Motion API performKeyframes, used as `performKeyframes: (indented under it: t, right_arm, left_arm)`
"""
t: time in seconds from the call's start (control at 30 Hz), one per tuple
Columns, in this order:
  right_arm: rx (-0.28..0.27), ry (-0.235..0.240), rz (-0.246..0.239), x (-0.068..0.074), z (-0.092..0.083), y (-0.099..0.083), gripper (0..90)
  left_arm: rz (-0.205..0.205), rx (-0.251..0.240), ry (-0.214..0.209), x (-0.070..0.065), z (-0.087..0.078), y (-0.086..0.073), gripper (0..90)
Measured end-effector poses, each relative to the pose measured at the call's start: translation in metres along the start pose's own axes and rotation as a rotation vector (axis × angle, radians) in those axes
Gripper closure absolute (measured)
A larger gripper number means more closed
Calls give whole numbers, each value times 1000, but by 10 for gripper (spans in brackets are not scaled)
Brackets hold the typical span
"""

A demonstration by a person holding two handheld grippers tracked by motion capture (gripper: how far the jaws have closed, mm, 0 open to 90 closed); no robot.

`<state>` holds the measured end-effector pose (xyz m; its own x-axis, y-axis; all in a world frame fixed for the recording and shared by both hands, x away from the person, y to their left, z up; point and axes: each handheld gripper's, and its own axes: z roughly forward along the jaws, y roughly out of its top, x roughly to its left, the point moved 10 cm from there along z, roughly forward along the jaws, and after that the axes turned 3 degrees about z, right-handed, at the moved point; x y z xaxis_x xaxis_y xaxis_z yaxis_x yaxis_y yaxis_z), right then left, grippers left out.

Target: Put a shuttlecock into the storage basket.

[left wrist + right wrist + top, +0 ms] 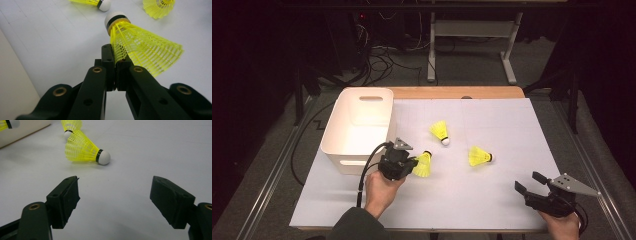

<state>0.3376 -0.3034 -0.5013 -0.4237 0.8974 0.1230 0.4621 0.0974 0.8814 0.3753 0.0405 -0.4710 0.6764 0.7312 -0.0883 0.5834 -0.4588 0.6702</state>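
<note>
Overhead view, two close tong-mounted views, sharing shuttlecocks (479, 156)

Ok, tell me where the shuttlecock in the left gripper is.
In the high view the held shuttlecock sits left of centre, pinched by the left gripper, beside the white bin.

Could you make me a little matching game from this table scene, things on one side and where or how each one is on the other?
Things:
1. left hand-held gripper
2. right hand-held gripper
3. white bin
4. middle shuttlecock

States or places:
A. jaws wide open, nothing between them
B. lying loose on the white mat, cork end toward the person
C. standing at the table's left edge
D. shut on a yellow shuttlecock's skirt

Pairs: 1-D, 2-A, 3-C, 4-B
</note>
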Motion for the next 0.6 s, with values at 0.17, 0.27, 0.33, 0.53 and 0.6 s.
performKeyframes:
  t: [0.17,0.27,0.33,0.53,0.6]
  right_arm:
    - [0,-1,0,0,0,0,239]
    - [0,0,-2,0,0,0,239]
    - [-1,0,1,0,0,0,239]
    - [-2,1,0,0,0,0,239]
    - [-2,1,2,0,0,0,239]
  left_arm:
    - [4,-4,2,-1,0,5,883]
    - [5,-4,4,-1,0,8,883]
    - [4,1,6,-1,1,10,883]
    - [1,5,23,1,7,16,883]
    - [8,10,28,1,10,19,883]
